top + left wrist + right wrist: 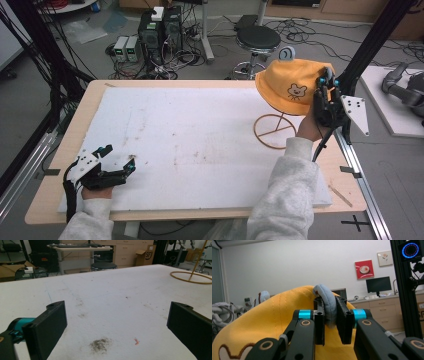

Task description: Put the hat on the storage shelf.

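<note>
A yellow hat (290, 82) with a bear face sits on a wire stand (274, 131) at the table's far right. One grey-blue ear (287, 53) sticks up from its top. At the hat's right side, my right gripper (325, 82) is shut on the hat's other ear. In the right gripper view that padded grey-blue ear (328, 312) is squeezed between the jaws of the right gripper (329, 301), with the yellow hat (274, 320) behind. My left gripper (118, 156) rests open on the white board (200, 135) at the near left. The left gripper (116, 322) has nothing between its jaws.
The stand's ring (190, 278) lies on the board (112, 297) far to the right of the left gripper. A black frame post (370, 45) rises just right of the hat. A stool (257, 37) and computer boxes (160, 30) stand on the floor beyond the table.
</note>
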Demonstrator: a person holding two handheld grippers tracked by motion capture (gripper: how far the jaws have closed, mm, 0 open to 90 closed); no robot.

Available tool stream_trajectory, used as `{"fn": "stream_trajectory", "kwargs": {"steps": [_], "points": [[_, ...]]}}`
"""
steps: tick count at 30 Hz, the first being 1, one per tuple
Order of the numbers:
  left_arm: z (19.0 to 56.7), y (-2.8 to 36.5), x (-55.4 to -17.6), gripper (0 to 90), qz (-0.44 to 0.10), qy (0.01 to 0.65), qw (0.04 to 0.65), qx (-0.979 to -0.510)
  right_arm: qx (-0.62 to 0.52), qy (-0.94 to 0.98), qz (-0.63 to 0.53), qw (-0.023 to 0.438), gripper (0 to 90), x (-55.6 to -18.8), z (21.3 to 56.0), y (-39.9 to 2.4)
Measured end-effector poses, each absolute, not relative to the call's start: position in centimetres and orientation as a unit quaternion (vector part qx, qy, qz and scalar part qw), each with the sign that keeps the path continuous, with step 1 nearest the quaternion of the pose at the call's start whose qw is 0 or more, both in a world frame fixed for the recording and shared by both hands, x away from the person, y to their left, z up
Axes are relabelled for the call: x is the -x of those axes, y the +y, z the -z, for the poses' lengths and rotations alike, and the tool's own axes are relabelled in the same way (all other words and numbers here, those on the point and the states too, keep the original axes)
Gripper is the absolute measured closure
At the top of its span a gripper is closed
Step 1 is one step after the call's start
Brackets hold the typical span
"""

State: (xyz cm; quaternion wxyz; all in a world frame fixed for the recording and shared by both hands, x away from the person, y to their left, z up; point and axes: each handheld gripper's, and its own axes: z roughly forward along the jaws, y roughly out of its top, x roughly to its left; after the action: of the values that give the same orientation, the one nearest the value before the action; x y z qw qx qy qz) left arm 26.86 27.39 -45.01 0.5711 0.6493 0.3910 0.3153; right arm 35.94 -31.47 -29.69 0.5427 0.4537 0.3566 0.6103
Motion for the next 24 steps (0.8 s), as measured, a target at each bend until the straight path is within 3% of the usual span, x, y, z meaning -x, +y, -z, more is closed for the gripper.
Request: {"fn": "stream_trajectory", "kwargs": {"steps": [13,24], "points": [[45.0,27.4,-26.8,3.2,-0.316,0.391,0.569,-0.650,-0.467,0.363,-0.598,0.541,78.7,-36.4,30.8,-31.7],[45.0,27.3,-26.8,3.2,-0.318,0.390,0.569,-0.650,-0.469,0.366,-0.595,0.540,71.2,-36.6,31.0,-31.5]]}}
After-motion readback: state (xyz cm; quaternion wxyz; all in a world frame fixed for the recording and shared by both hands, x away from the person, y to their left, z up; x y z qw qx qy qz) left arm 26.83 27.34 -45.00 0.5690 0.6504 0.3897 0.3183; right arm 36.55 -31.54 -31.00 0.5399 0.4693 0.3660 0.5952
